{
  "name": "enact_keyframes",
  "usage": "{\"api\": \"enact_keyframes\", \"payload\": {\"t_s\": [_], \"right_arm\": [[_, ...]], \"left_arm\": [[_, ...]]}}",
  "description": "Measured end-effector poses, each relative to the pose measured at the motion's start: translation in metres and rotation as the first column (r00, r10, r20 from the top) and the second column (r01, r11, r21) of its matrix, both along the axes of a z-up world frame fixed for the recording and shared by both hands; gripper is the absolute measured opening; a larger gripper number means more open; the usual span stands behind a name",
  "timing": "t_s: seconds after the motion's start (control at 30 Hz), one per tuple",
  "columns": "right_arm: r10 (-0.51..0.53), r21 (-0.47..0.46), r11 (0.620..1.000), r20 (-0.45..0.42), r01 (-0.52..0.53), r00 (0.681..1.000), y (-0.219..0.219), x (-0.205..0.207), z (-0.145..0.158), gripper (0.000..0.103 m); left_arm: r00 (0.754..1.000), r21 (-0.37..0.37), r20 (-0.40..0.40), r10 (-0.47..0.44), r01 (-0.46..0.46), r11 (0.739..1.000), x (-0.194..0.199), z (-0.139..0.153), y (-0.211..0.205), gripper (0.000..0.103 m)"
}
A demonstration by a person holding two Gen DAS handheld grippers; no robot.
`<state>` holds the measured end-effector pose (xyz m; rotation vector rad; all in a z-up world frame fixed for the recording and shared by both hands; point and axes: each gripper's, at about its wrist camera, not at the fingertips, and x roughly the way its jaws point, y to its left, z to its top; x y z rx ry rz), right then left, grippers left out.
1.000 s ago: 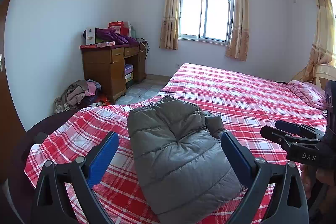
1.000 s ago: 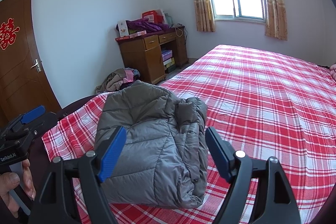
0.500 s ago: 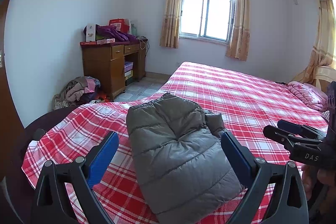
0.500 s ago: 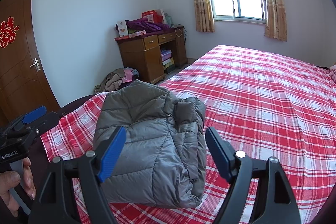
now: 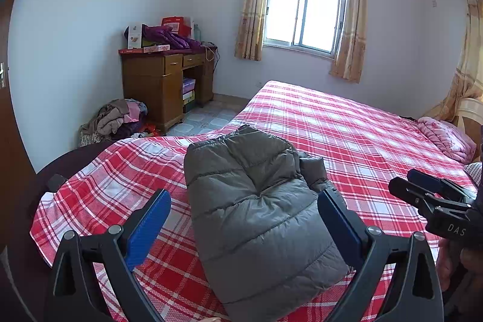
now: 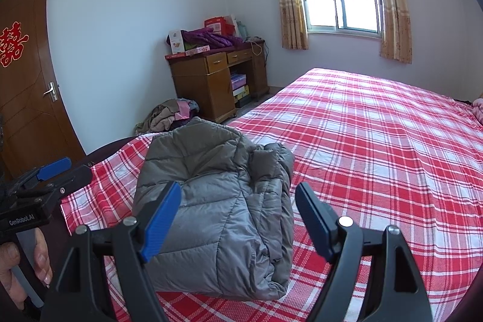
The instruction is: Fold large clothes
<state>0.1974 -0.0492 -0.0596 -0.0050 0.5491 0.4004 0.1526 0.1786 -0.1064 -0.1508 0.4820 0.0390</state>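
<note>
Nearest the lens, the left gripper hangs over the bed, jaws wide apart, blue pads on either side of the jacket but clear of it, gripping nothing. Same story on the other side: the right gripper sits with jaws spread and nothing between the pads, the jacket lying just beyond them. From the right wrist view a hand shows at the lower left, wrapped round the left gripper's handle.

The jacket is grey and quilted, folded into a compact bundle, resting on the red plaid sheet near the foot corner of the bed, one thick fold stacked along its right edge. Beyond the jacket the sheet runs flat and bare toward a pink quilt at the far right of the bed.

Left of the bed, on the floor, a heap of clothes lies against a wooden desk piled with boxes and a purple garment. Past the bed, a curtained window; left of it all, a brown door.
</note>
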Motion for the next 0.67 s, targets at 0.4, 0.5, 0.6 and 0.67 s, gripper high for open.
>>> {"api": "enact_keyframes", "payload": {"t_s": [0.4, 0.5, 0.6, 0.67], "right_arm": [[0.013, -0.011, 1.000, 0.008, -0.013, 1.000, 0.004, -0.004, 0.000, 0.081], [0.012, -0.011, 1.000, 0.007, -0.012, 1.000, 0.004, -0.004, -0.001, 0.081], [0.010, -0.007, 1.000, 0.001, -0.010, 1.000, 0.003, -0.005, -0.002, 0.081], [0.007, -0.006, 1.000, -0.002, -0.007, 1.000, 0.001, -0.004, -0.004, 0.081]], "left_arm": [[0.996, 0.092, 0.082, 0.017, -0.025, 0.995, -0.011, 0.005, -0.011, 0.101], [0.996, 0.095, 0.090, 0.020, -0.028, 0.995, -0.011, 0.004, -0.013, 0.101], [0.996, 0.105, 0.091, 0.016, -0.025, 0.994, -0.011, 0.004, -0.015, 0.101], [0.996, 0.102, 0.093, 0.014, -0.024, 0.995, -0.011, 0.003, -0.015, 0.101]]}}
